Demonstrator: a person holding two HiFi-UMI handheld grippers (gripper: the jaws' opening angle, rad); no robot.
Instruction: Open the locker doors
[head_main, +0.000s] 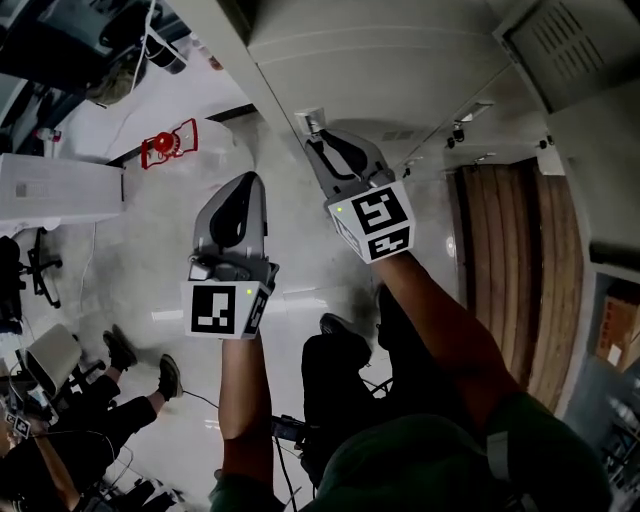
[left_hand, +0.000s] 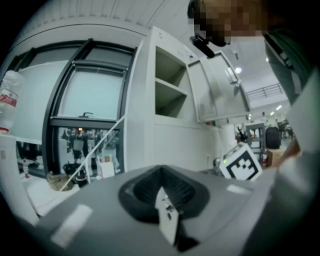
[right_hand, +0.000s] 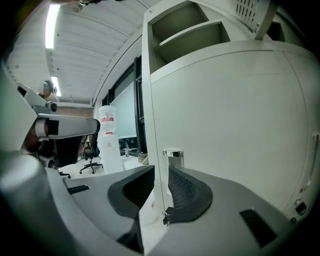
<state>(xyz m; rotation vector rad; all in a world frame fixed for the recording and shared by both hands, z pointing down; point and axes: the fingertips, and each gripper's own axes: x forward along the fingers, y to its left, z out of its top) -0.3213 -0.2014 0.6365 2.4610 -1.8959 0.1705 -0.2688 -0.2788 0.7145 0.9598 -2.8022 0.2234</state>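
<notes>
The white locker (right_hand: 235, 120) fills the right gripper view. Its lower door is closed and carries a small chrome knob (right_hand: 173, 156). The compartment above (right_hand: 185, 25) stands open, its vented door (left_hand: 215, 90) swung out. My right gripper (right_hand: 160, 176) is close to the lower door's left edge; its jaws stand a little apart, and the door edge and the knob show through the gap. The head view has it (head_main: 312, 125) right against the locker (head_main: 380, 60). My left gripper (left_hand: 161, 172) is shut on nothing and hangs lower and to the left (head_main: 247, 182), clear of the locker.
A window with dark frames (left_hand: 85, 100) lies left of the locker. A water dispenser with a bottle (right_hand: 107, 137) and an office chair (right_hand: 90, 160) stand farther off. A seated person's legs (head_main: 140, 365) are on the floor at lower left, and a wooden panel (head_main: 510, 260) is at right.
</notes>
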